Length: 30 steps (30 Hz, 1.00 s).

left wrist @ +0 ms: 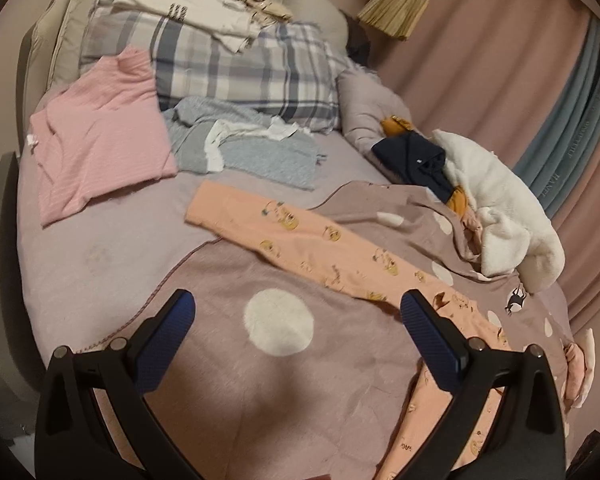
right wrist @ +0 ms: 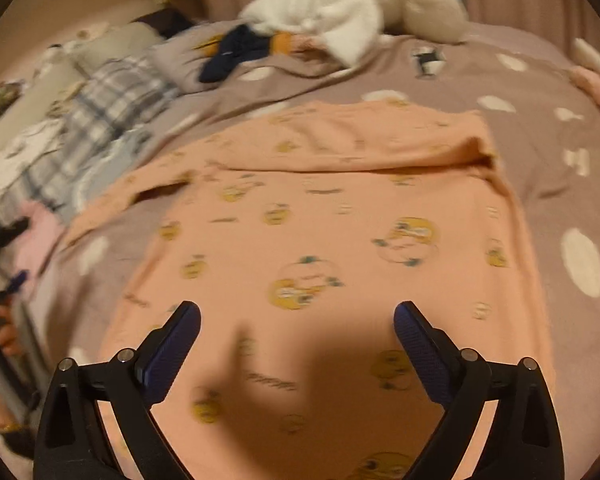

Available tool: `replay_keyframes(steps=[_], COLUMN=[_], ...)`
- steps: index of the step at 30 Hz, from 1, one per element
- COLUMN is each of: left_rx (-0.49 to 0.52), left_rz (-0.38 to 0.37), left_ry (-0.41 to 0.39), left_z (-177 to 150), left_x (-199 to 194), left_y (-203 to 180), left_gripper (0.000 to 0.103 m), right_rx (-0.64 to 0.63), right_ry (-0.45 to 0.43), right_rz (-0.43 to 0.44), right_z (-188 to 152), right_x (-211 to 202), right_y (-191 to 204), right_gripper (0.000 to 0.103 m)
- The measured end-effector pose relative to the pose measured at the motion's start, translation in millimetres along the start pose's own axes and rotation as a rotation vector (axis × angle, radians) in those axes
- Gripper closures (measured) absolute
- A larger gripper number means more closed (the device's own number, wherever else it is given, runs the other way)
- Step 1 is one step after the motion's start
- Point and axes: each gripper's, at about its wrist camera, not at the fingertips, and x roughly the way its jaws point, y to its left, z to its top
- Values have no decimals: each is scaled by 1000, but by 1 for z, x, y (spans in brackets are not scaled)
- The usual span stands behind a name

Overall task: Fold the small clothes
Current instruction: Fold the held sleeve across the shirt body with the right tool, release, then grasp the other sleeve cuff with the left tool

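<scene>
A: How do we stand with the left gripper (left wrist: 298, 312)?

B: We hold it above the mauve bedspread with white dots (left wrist: 228, 392), its blue-padded fingers (left wrist: 424, 336) spread wide and gripping nothing. The right-hand pad sits over the edge of the peach cotton garment printed with yellow cartoon faces (left wrist: 300, 240); we cannot tell if it touches.

A: And the right gripper (right wrist: 297, 320)?

B: Also spread apart and empty, hovering over the garment's (right wrist: 320, 232) broad body and casting a shadow on it.

A: Which way does the garment run?

B: In the left wrist view a long narrow sleeve stretches from the bedspread's edge diagonally toward the left gripper. In the right wrist view, the far part is folded across the body. Beyond the bedspread lie a pink ribbed top (left wrist: 96, 136) and a white fluffy blanket (left wrist: 496, 200).
</scene>
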Motion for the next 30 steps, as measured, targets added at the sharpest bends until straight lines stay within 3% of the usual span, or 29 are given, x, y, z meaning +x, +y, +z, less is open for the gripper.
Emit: replay_keyframes(steps=[4, 10, 14, 17, 19, 20, 24, 27, 30], left_rx=[81, 114, 106, 4, -119, -160, -285, -346, -355], left_rz=[45, 87, 0, -149, -276, -298, -276, -344, -336], left_ry=[-9, -48, 3, 56, 104, 116, 170, 224, 209], left_z=[0, 4, 12, 23, 31, 32, 32, 29, 32], left_x=[6, 19, 37, 49, 63, 68, 97, 118, 125], left_y=[-7, -1, 10, 29, 49, 55, 78, 85, 84], left_gripper=[0, 0, 0, 0, 0, 0, 2, 2, 7], right_rx=[7, 2, 5, 25, 23, 33, 131, 186, 172], right_ry=[71, -31, -32, 7, 51, 64, 60, 58, 44], right_rz=[25, -10, -17, -32, -17, -22, -27, 7, 9], right_z=[-1, -8, -24, -33, -40, -41, -38, -36, -36], right_x=[2, -29, -35, -29, -20, -17, -8, -2, -2], right_y=[1, 9, 0, -7, -16, -20, -45, -56, -52], right_gripper=[3, 2, 1, 1, 1, 1, 1, 1, 1])
